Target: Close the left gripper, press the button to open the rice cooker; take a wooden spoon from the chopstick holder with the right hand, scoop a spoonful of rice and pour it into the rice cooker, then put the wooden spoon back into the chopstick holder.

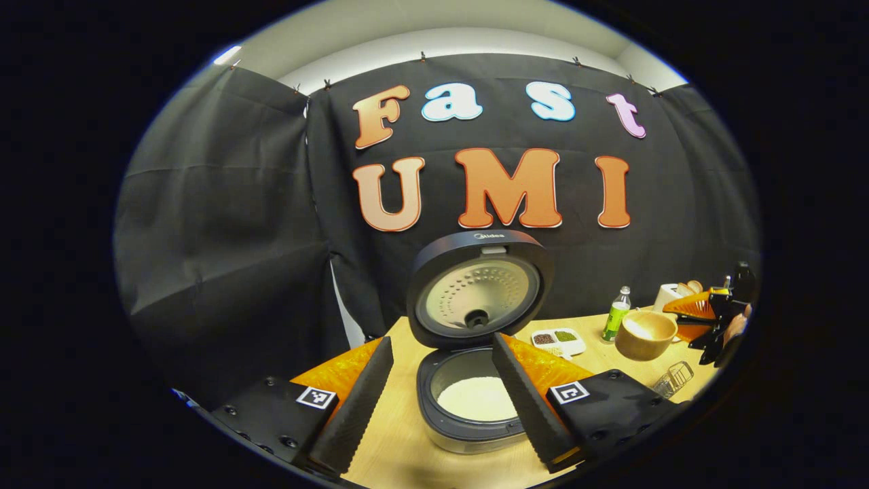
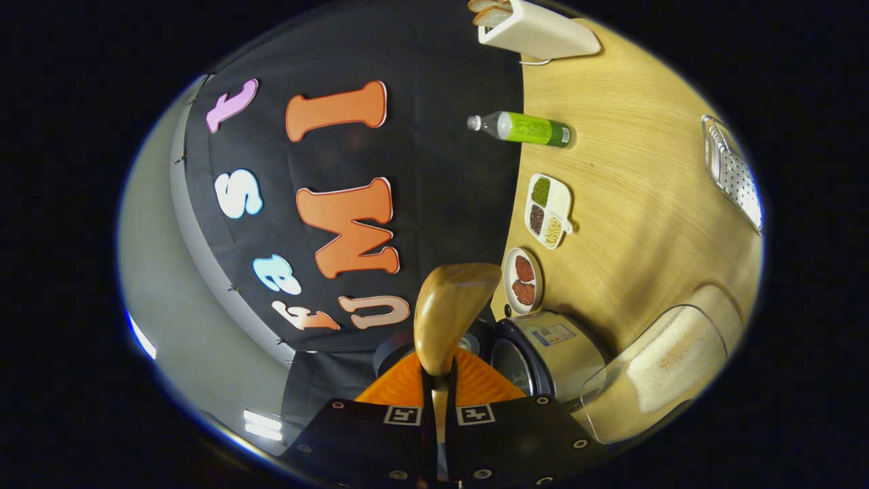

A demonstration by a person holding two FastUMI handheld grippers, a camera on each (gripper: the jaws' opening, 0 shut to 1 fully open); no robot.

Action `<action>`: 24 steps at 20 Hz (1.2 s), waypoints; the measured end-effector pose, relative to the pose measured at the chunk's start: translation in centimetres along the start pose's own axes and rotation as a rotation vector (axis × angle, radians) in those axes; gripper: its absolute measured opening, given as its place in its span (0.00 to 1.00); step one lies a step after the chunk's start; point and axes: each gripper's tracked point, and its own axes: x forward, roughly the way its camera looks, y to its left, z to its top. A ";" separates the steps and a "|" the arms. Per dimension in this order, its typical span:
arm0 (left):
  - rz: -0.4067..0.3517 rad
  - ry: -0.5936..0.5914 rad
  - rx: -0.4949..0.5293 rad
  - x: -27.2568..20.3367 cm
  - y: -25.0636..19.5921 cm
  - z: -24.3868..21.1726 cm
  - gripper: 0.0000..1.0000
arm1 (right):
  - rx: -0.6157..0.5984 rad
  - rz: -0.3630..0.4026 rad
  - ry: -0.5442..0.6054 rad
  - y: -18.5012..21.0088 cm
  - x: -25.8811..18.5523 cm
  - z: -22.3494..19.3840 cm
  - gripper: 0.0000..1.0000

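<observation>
Rice cooker (image 1: 475, 380) open — rice inside; left tongs (image 1: 441, 401) spread, right tongs (image 2: 440, 401) pinching wooden spoon (image 2: 448, 319)

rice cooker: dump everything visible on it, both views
The rice cooker stands on the wooden table with its lid swung fully up, dark shell outside, a pale metal inner plate with rows of dimples and a dark central knob. The open pot shows a metal inner wall under a dark rim, with white rice in the bottom. In the right gripper view its body looks pale metallic with a label on the side. Nothing touches it; the left tool is open in front.
</observation>
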 end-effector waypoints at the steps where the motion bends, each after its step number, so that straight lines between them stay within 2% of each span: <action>1: 0.014 -0.002 -0.001 -0.1 0.6 0.0 0.90 | -0.018 0.002 0.010 0.6 0.6 -0.5 0.05; 7: 0.075 -0.032 0.009 -1.2 3.5 0.2 0.90 | -0.145 0.013 0.067 4.0 4.9 -3.3 0.05; 8: 0.081 -0.041 0.021 -1.5 3.8 0.2 0.99 | -0.188 0.002 0.066 4.2 5.6 -3.6 0.04; 9: 0.086 -0.049 0.033 -1.7 4.1 0.4 1.00 | -0.238 -0.009 0.066 4.3 6.2 -4.0 0.04; 10: 0.092 -0.054 0.043 -1.9 4.2 0.4 1.00 | -0.286 -0.021 0.066 4.5 7.1 -4.3 0.05; 11: 0.095 -0.057 0.051 -2.0 4.3 0.5 0.90 | -0.335 -0.035 0.068 4.6 7.7 -4.7 0.05; 17: 0.103 -0.058 0.043 -2.7 4.6 0.2 0.90 | -0.596 -0.122 0.064 4.8 11.3 -6.1 0.05; 24: 0.121 -0.041 0.034 -3.0 5.7 -0.9 0.90 | -0.846 -0.202 0.055 4.1 13.7 -7.5 0.05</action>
